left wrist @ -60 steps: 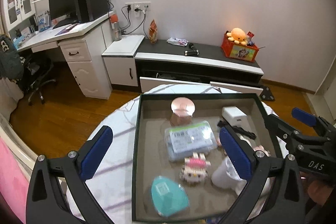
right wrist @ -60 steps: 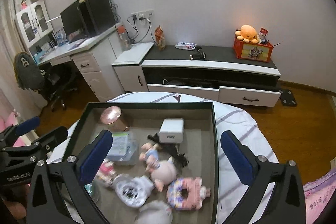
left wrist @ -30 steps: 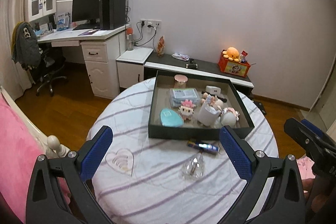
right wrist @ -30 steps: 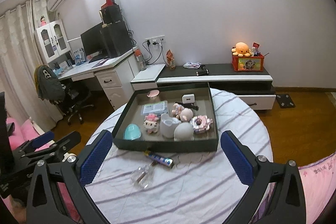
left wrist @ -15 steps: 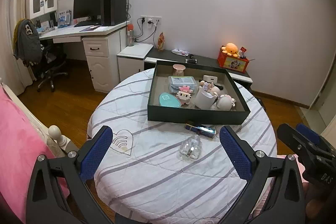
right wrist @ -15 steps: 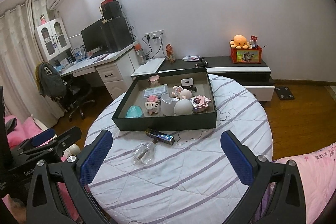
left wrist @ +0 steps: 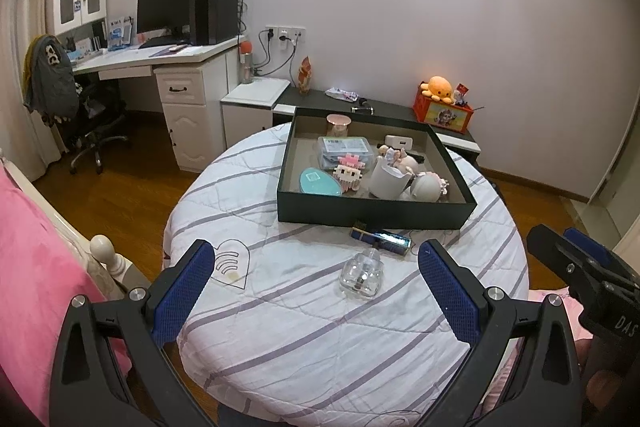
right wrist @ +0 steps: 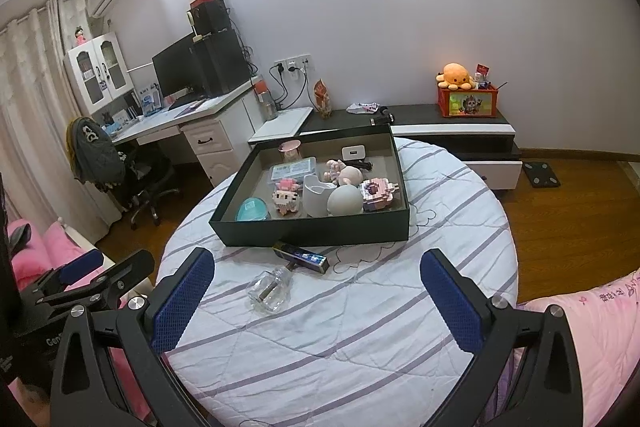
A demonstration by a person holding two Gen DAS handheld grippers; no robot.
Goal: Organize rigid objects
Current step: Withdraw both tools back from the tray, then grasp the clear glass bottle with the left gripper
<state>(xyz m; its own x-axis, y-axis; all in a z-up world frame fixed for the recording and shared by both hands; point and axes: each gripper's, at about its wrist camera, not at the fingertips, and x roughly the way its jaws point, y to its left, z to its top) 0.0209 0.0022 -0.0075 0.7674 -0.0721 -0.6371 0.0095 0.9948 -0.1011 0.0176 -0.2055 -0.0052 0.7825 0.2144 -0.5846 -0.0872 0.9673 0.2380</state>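
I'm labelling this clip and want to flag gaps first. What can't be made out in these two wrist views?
- Left wrist view: label text on the clear case in the black tray is too small to read.
- Both views: the small dolls behind the white cup are partly hidden by it.
- Both views: print on the dark tube beside the glass bottle is too small.
- Right wrist view: the left gripper is cut off by the frame edge.

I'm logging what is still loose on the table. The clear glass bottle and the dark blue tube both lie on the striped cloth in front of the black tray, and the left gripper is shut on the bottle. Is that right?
Not quite. The left gripper is open and holds nothing; the left wrist view shows the glass bottle lying free on the striped cloth. The rest is right: bottle and dark blue tube lie in front of the black tray.
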